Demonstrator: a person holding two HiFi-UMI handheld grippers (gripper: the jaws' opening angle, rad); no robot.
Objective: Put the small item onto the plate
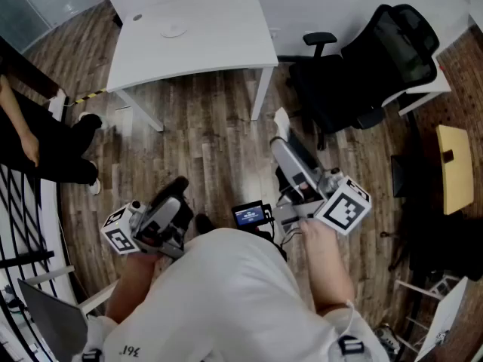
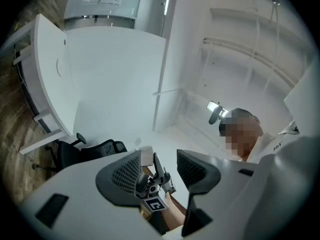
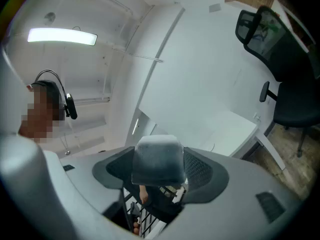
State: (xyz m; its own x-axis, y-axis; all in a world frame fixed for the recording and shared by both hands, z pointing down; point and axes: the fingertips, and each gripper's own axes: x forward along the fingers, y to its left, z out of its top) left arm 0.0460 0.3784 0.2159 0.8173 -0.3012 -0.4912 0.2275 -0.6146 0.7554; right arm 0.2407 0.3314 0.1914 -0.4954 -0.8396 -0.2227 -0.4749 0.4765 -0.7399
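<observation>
- Office with a wood floor; white bench at the far side, well apart from the operator. Black chair to the right, a bystander's legs at the left edge.
- Plate: a faint round disc on the far part of the bench, white on white. Nothing on it.
- Right claw: jaws wide, clamped on the item, a pale grey block that fills the gap between the pads. It is held up in the air near the operator's body, far from the plate.
- Left claw: jaws wide apart with nothing between them, held low by the body.
- Step, as I judge it: carrying; the placing is not yet done.
- Risks:
- The grip is near the jaws' widest, so there is little squeeze to spare. A jolt while walking over could let the block slip to the floor.
- The plate is hard to make out against the bench, so the block could easily land beside it.
- Letting go from too high could make the block bounce or tip off the rim.
- The chair and the bench leg stand near the approach and could be knocked.
- The reach runs across the bench, so the claw could nudge the plate.
</observation>
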